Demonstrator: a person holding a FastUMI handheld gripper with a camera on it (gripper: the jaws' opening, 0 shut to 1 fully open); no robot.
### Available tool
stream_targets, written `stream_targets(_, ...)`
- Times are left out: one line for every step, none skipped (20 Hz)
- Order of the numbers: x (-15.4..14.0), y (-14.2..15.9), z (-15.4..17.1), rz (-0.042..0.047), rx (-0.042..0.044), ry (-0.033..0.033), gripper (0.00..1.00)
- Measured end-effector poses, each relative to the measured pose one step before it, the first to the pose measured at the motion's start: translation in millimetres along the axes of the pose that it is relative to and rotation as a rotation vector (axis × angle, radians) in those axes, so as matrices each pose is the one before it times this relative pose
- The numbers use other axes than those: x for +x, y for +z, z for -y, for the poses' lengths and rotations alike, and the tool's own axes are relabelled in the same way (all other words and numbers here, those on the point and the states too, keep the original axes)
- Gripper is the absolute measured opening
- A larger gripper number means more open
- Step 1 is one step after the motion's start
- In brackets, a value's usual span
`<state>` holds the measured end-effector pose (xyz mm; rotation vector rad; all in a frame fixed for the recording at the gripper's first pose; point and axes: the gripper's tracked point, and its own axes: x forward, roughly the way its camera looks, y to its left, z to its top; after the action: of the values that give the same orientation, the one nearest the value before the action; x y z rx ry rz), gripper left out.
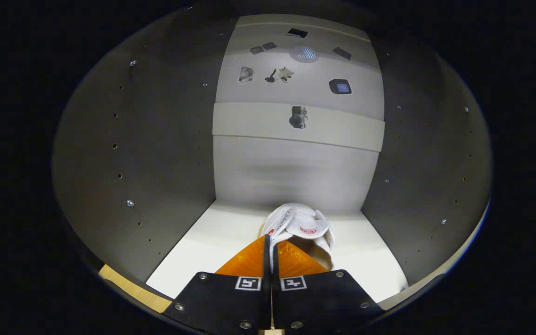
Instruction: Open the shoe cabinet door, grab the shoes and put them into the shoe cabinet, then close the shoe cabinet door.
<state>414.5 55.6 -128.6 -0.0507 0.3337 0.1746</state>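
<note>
Soft fabric shoe [301, 228], pinched between fingers [249, 260], smooth cabinet [291, 167]

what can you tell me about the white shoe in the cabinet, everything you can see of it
The white shoe looks like a soft fabric or leather sneaker, with a padded tongue bearing a small red mark and another red touch on its side. It sits on the cabinet's pale floor panel, between the grey side walls, its opening facing the camera and its toe pointing toward the back wall. The gripper is closed on a thin edge of the shoe's collar, both fingers pressing it. Its sole and toe are hidden.
</note>
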Motion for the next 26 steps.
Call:
stream_targets(0.73,0.07,0.25,-0.00159,0.00217,-0.00362,0.01)
stream_targets(0.38,-3.04,-2.72,-0.01005,0.00712,0.009,0.01)
stream_targets(1.11,-0.48,0.44,-0.00119,0.00309,0.00175,0.03)
stream_targets(-1.23,-0.59,-1.38,-0.00126,-0.00802,-0.00283,0.07)
stream_targets(0.01,0.75,-0.12,0.00679,-0.01791,-0.00686,0.12)
stream_targets(-1.47,-1.24,-2.55,-0.00159,-0.007,-0.00093,0.13)
stream_targets(-2.28,-0.11,-3.31,0.00031,0.01181,0.0117,0.2)
stream_targets(-1.11,-0.65,-2.85,0.00225,0.01186,0.0043,0.26)
stream_targets(-2.94,1.95,0.41,0.00919,-0.00002,-0.00629,0.41)
stream_targets(-3.61,5.98,0.37,0.01958,-0.00056,-0.00183,0.45)
stream_targets(-2.58,4.51,0.91,0.01543,-0.00045,-0.0051,0.46)
stream_targets(-3.29,1.68,-2.04,0.00644,0.00701,0.0062,0.46)
stream_targets(-4.81,1.81,-1.97,0.00372,0.0088,0.00566,0.46)
stream_targets(-13.03,6.65,-3.29,0.01195,0.00232,-0.00044,0.46)
stream_targets(-11.58,5.92,-1.35,0.01313,0.00066,0.00049,0.46)
stream_targets(-10.23,5.42,-2.09,0.01719,0.0054,0.00635,0.47)
stream_targets(-11.85,5.62,-2.41,0.01943,0.00472,0.00544,0.49)
stream_targets(-15.94,6.4,-3.55,0.01932,0.01618,0.00767,0.49)
stream_targets(-15.81,9.33,-2.93,0.03085,0.01403,0.00571,0.49)
stream_targets(-14.18,8.09,0.4,0.02515,0.00273,-0.00449,0.49)
stream_targets(-12.93,7.8,0.23,0.02566,-0.00237,-0.00345,0.49)
stream_targets(-12.03,3.69,-1.0,0.02588,-0.00249,-0.00363,0.49)
stream_targets(-14.45,5.58,-0.18,0.02058,-0.0033,-0.00068,0.49)
stream_targets(-14.49,5.99,2.7,0.01302,-0.00118,-0.01333,0.49)
stream_targets(-14.25,4.53,1.54,0.00867,0.00006,-0.00886,0.49)
stream_targets(-14.06,6.41,1.96,0.01077,0.00241,-0.01032,0.49)
